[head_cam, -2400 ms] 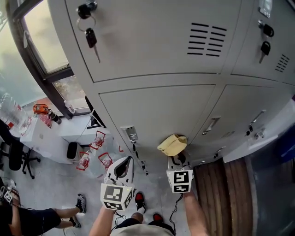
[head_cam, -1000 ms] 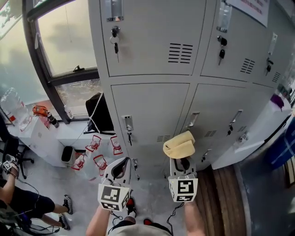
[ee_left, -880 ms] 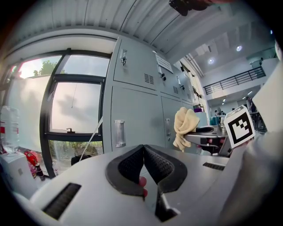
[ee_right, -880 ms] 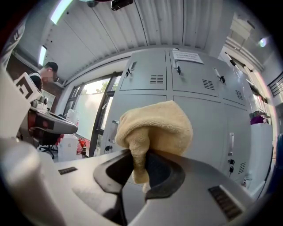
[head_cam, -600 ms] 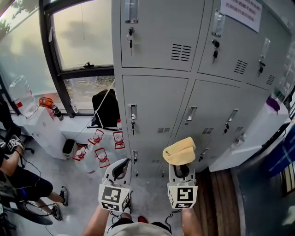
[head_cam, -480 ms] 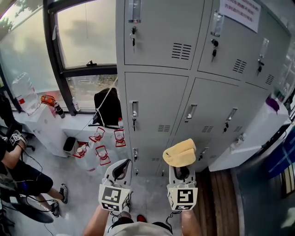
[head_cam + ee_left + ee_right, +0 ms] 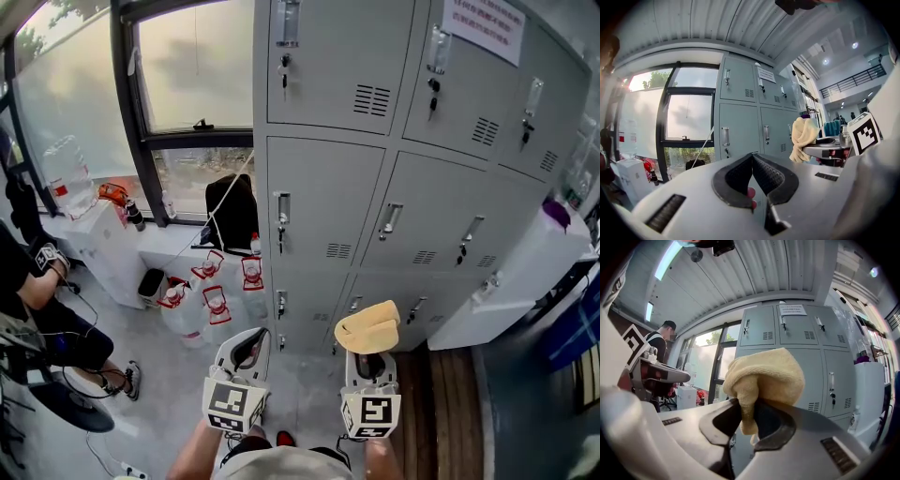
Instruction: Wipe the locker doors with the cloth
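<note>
Holding the cloth up, short of the lockers

Here is the right gripper [image 7: 747,413], jaws clamped on the yellow cloth [image 7: 764,373]. The cloth bunches up in a fat fold above the jaw tips, with a short end hanging down between the pads. Just to its left the left gripper [image 7: 752,159] has its jaws closed tip to tip with nothing between them.

Ahead of both grippers, on the floor to the left of the left one, is a cluster of clear jugs [image 7: 216,305] with red handles; whether they are full I cannot tell.

Beyond the cloth, and well apart from it, is the grey bank of locker doors [image 7: 323,211]. Every door in view is shut, so whatever the lockers contain is hidden. A key [image 7: 284,66] hangs in the lock of the upper door ahead of the left gripper.

The cloth is in the air in front of the lower doors, touching none of them. Far off to the left gripper's left are a window [image 7: 192,66] and a seated person [image 7: 37,300].
</note>
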`<state>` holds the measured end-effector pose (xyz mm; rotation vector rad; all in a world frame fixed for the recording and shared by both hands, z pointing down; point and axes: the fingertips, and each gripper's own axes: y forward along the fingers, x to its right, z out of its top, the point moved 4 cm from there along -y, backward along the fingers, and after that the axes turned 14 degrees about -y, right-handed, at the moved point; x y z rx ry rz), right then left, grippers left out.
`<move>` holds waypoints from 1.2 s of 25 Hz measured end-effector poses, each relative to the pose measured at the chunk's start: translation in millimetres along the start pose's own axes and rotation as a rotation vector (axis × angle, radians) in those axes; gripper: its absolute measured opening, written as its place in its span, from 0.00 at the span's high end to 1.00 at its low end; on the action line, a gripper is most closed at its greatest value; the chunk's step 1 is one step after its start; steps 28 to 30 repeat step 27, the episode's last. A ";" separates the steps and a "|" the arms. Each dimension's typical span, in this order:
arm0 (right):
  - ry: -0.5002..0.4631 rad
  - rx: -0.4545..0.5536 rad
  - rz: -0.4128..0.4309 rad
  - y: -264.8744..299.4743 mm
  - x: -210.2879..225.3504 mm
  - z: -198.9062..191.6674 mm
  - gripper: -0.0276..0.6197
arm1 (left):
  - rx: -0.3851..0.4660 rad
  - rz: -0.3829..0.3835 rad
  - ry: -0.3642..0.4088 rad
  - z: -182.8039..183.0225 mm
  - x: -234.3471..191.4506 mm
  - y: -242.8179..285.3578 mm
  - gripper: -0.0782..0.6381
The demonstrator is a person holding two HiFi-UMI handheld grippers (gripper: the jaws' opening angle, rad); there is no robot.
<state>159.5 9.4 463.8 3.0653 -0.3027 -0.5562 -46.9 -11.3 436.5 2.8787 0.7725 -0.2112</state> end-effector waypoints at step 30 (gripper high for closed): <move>-0.010 0.002 0.011 -0.1 10.0 -0.2 0.83 | -0.018 0.016 -0.002 -6.0 8.8 5.9 0.86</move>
